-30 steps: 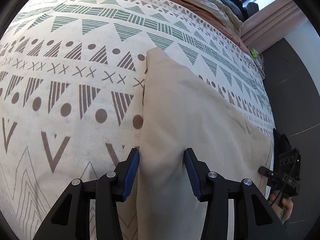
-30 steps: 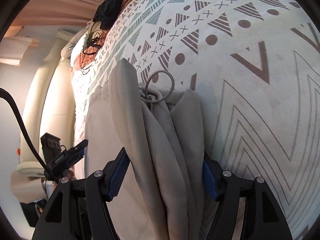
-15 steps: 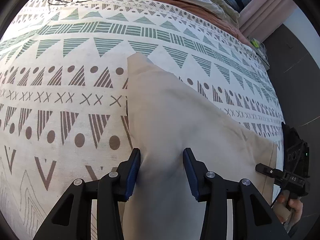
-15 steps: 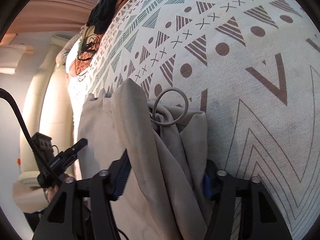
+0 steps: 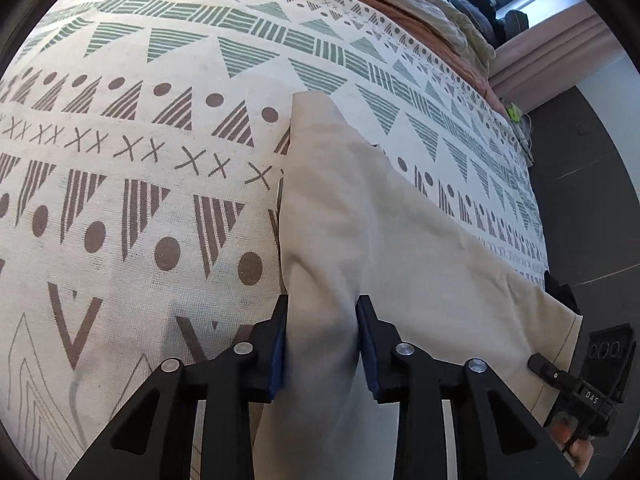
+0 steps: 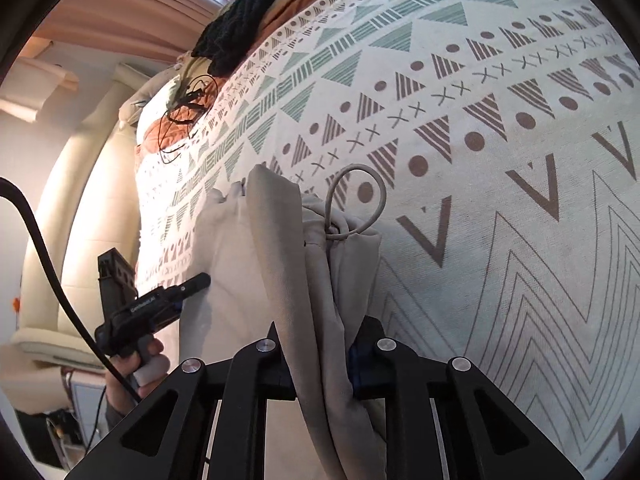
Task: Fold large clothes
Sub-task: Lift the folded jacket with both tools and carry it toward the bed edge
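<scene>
Beige cloth, a large pair of trousers [image 5: 400,248], lay stretched across the patterned bedspread [image 5: 132,184] of the bed, and I had both ends of it. My left claw [image 5: 322,340] was closing on a raised fold near one edge of the trousers; its blue pads [image 5: 279,344] stood at either side of the ridge and touched the cloth, which filled the narrow gap between them. From that grip the fabric ran away from me to a squared corner lying flat on the triangles and crosses of the bedspread.

My right claw [image 6: 320,354] was also closing, its jaws nearly together on a bunched length of the waistband end [image 6: 312,264], so that the cloth hung in long folds out of the grip. A grey drawstring [image 6: 360,200] curled in a loop from the gathered top and lay partly on the bedspread. In each wrist view the other claw showed at the far side of the trousers, held in a hand [image 6: 140,364] with a black cable [image 6: 44,256] trailing past. At the head of the bed lay a dark knitted garment [image 6: 244,28] and a tangle of thin wires [image 6: 184,116].
</scene>
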Available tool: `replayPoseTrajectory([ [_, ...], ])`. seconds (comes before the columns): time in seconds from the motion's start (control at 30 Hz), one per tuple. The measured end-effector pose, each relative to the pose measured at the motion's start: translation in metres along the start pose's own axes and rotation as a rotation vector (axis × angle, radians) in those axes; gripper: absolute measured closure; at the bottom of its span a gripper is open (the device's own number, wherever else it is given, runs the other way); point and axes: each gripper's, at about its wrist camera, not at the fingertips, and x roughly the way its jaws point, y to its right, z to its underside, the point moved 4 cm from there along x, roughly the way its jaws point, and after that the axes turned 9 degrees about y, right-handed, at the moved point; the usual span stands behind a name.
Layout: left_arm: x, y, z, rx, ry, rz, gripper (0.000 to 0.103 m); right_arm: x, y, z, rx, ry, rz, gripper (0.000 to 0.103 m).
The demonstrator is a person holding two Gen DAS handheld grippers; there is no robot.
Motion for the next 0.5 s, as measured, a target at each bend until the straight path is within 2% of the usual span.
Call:
replayPoseTrajectory([
  [0.07,-0.013,0.006,0.001,0.021,0.03,-0.004,0.078,-0.005,-0.012,0.002,-0.022,0.012,0.006,0.086],
  [0.27,-0.062,0.019,0.001,0.057,0.119,0.031,0.081,-0.036,-0.044,0.012,-0.093,0.066,-0.004,0.087],
  [0.5,-0.118,0.037,0.014,0.104,0.211,0.068,0.082,-0.074,-0.065,0.031,-0.125,0.13,-0.026,0.087],
])
